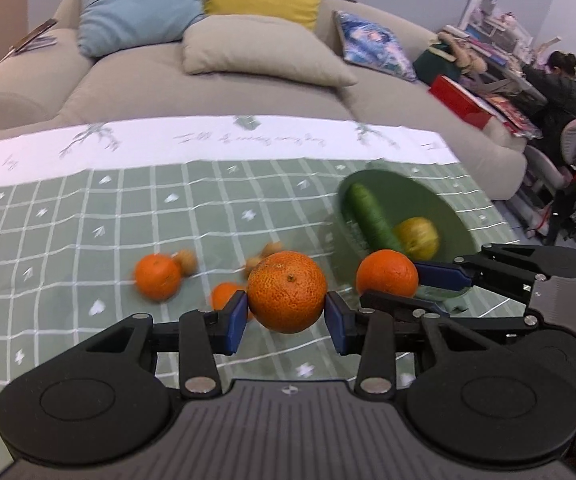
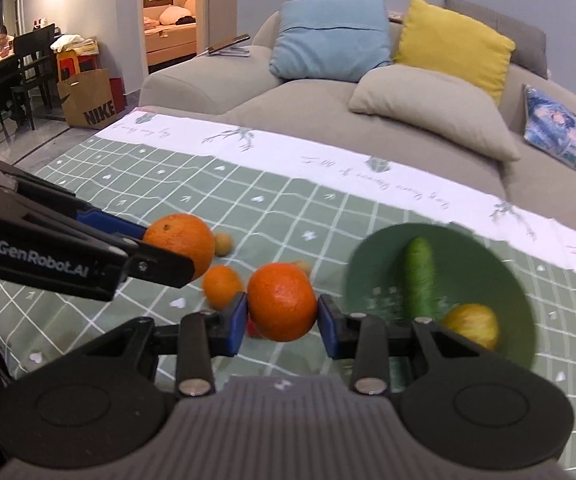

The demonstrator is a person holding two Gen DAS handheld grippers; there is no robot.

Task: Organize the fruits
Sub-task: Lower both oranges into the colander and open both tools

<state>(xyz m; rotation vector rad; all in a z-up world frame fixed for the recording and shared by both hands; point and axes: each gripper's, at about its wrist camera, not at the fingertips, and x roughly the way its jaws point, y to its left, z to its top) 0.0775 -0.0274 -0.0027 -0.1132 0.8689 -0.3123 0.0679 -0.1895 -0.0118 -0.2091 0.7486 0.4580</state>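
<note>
My left gripper [image 1: 286, 316] is shut on a large rough-skinned orange [image 1: 286, 291] and holds it above the table. My right gripper [image 2: 281, 312] is shut on a smoother orange [image 2: 281, 301], also lifted; this orange shows in the left wrist view [image 1: 387, 273] beside the green bowl [image 1: 440, 204]. The left gripper's orange shows in the right wrist view [image 2: 181, 244]. The bowl [image 2: 372, 264] holds a cucumber [image 2: 420, 276] and a yellow apple [image 2: 472, 325]. Two smaller oranges [image 1: 156, 276] [image 1: 224, 295] lie on the cloth.
The table has a green checked cloth [image 1: 87, 220] with a white border. Small brown nuts [image 1: 185, 261] [image 1: 265, 254] lie among the oranges. A grey sofa [image 1: 215, 80] with cushions stands behind the table. A person sits at a desk at far right [image 1: 564, 84].
</note>
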